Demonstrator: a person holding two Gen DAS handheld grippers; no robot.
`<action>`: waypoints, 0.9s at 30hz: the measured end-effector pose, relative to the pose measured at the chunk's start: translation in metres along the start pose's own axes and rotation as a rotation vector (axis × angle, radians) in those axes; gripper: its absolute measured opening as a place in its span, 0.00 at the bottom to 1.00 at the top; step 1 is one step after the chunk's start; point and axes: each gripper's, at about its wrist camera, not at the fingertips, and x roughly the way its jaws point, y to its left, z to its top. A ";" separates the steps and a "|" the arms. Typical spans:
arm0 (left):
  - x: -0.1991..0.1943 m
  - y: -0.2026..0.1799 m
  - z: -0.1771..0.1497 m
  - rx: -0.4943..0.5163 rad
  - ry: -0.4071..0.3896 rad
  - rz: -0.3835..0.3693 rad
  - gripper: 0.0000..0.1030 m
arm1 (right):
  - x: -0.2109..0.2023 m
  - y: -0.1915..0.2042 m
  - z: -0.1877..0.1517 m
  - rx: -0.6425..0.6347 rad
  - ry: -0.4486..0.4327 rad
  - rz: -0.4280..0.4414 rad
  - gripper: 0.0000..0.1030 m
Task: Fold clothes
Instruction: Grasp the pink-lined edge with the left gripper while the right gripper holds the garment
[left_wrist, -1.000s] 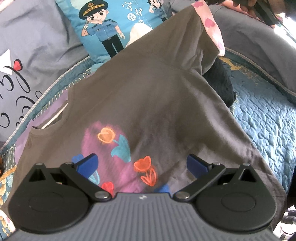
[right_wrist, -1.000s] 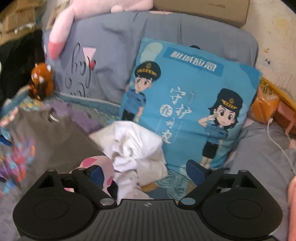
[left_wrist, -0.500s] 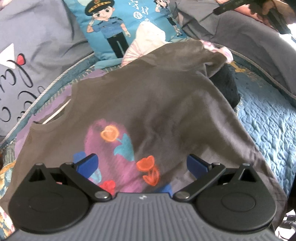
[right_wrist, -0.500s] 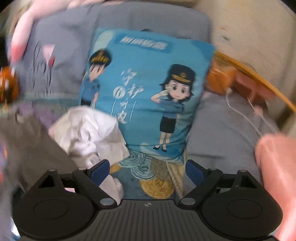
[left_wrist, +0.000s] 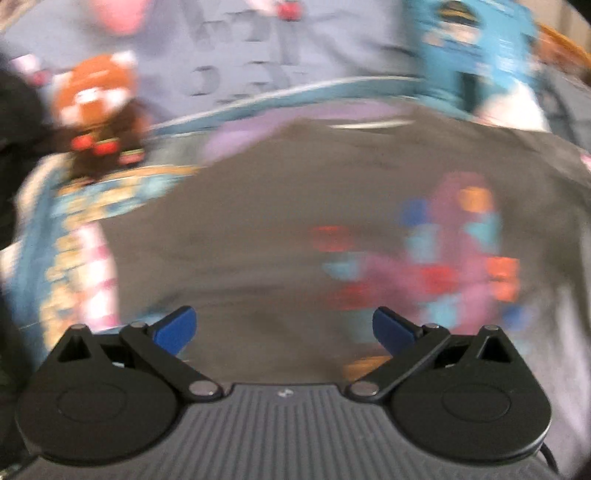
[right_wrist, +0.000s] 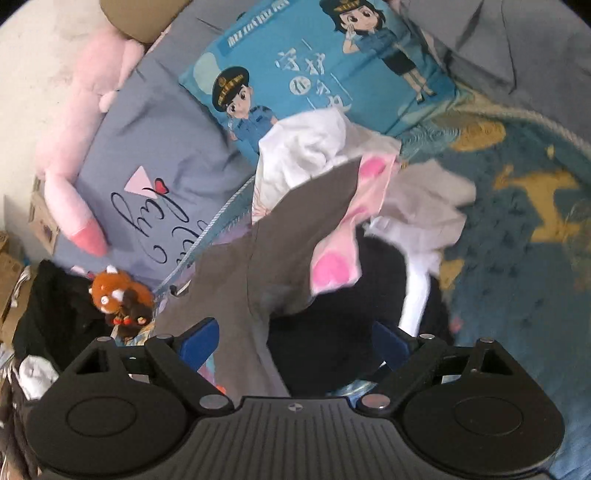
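Right wrist view: both tongs (right_wrist: 291, 343) (left_wrist: 284, 328) gape wide over the grey shirt (right_wrist: 258, 258), white clothes (right_wrist: 306, 147) heaped behind.

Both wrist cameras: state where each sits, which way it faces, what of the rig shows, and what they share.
Left wrist: on the left gripper, angled down at the grey flower-print T-shirt, blurred; both blue fingers show, apart.
Right wrist: on the right gripper, facing the T-shirt's pink-heart sleeve and blue cartoon-police cushion; fingers apart.
Shared: T-shirt, cushion, orange plush toy.
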 end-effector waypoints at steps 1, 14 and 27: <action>0.001 0.016 -0.002 -0.031 -0.003 0.020 1.00 | 0.002 0.004 -0.004 0.006 -0.018 0.004 0.88; 0.061 0.156 -0.039 -0.724 -0.023 -0.151 1.00 | 0.019 0.010 -0.023 0.190 -0.148 -0.003 0.88; 0.105 0.182 -0.059 -1.035 -0.062 -0.306 1.00 | 0.031 0.022 -0.022 0.209 -0.193 -0.100 0.88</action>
